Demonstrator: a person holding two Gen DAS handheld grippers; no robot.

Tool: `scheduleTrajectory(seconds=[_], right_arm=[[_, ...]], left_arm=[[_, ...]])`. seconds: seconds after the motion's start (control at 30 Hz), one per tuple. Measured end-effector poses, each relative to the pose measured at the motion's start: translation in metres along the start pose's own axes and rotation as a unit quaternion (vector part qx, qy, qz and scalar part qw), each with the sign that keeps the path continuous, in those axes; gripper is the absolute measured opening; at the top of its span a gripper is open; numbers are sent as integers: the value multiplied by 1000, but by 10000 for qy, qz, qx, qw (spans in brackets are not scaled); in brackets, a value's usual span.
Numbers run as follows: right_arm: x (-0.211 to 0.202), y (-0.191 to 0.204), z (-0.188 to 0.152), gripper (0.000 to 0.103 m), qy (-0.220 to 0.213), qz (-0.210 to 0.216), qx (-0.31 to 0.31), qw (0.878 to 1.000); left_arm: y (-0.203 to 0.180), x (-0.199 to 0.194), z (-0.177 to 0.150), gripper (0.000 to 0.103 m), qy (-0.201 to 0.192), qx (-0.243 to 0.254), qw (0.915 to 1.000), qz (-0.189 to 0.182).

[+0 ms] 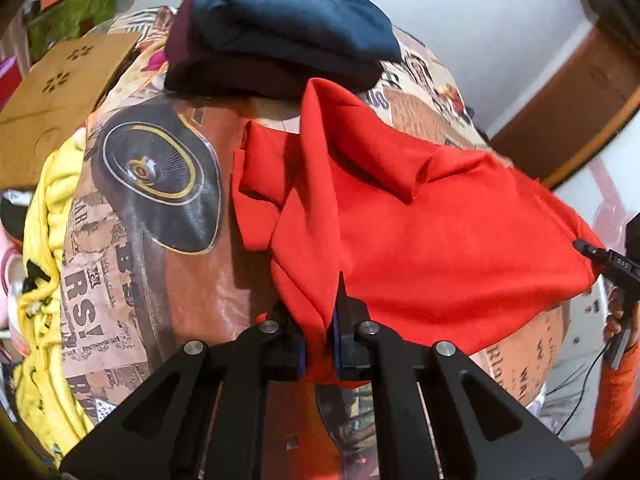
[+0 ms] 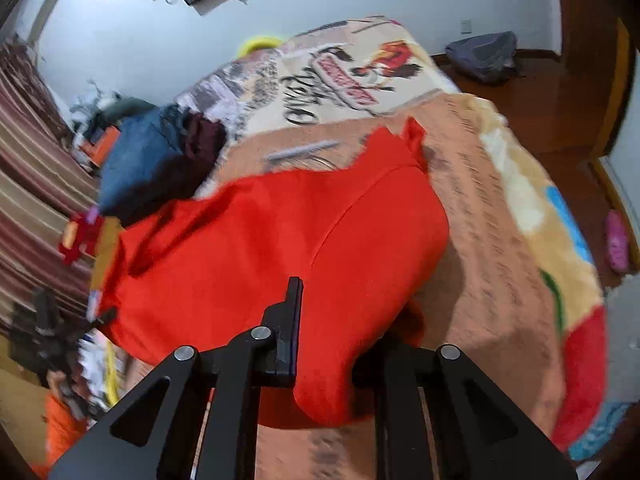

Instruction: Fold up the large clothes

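Observation:
A bright red garment (image 1: 420, 232) (image 2: 260, 240) hangs stretched between my two grippers above the patterned bedspread (image 1: 160, 240) (image 2: 500, 240). My left gripper (image 1: 316, 304) is shut on a bunched fold of its near edge. In the left wrist view my right gripper (image 1: 596, 254) pinches the garment's far right corner. In the right wrist view the cloth drapes over that gripper (image 2: 336, 320). It hides the right finger, and only the left finger (image 2: 294, 312) shows. Far left there, blurred, is my left gripper (image 2: 48, 320), held by a hand in an orange sleeve (image 2: 60, 428).
A folded dark blue garment lies on a maroon one (image 1: 288, 20) (image 2: 136, 160) on the bed beyond the red cloth. A yellow blanket (image 1: 44, 240) and a cardboard box (image 1: 52, 92) lie beside the bed. On the wooden floor are a grey bag (image 2: 484, 56) and a pink slipper (image 2: 616, 244).

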State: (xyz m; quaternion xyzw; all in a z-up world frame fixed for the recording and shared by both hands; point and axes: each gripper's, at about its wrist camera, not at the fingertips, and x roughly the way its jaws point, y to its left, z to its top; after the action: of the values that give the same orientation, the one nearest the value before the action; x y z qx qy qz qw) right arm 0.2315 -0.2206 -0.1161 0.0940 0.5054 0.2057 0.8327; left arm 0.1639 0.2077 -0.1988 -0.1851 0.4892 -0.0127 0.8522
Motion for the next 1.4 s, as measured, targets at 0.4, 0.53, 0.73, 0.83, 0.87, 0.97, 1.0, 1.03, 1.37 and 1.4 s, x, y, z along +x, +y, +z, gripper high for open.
scheduleTrajectory(seconds=[0.4,0.53,0.73,0.83,0.87,0.97,1.0,1.03,1.37,1.4], right_arm=[[-54,-10,11,38,-859,-1411,-146,9862],[-62,13,25,49,-1185,-1485,-606,9799],[-21,48,34,49,-890,-912,-1141,9853],[12,51,33,49,-443,-779,-1130,9895],[25,50,32,49,-220,-737,-1126,9907],[48,48,25,49,220,-762,-1175,9899],[51,47,20,49,239,-841,-1244,9884],[52,46,18,49,214,-867,-1317,9873],[40,49,16,49,61,-1010,-1315,9861],[40,52,18,49,41,-999,-1326,9861]], left_arm=[[-10,-20,10,20,-305,529,9905,1232],[-27,-36,28,29,-617,776,9876,1218],[-52,-4,42,36,-331,1050,9922,583],[-58,36,43,36,226,918,9953,212],[-59,47,44,36,404,844,9956,96],[-59,79,59,36,765,706,9945,-77],[-58,84,68,36,780,701,9945,-68],[-56,89,81,36,774,685,9946,35],[-35,61,146,37,-228,-19,9972,708],[-40,58,138,38,-193,98,9973,696]])
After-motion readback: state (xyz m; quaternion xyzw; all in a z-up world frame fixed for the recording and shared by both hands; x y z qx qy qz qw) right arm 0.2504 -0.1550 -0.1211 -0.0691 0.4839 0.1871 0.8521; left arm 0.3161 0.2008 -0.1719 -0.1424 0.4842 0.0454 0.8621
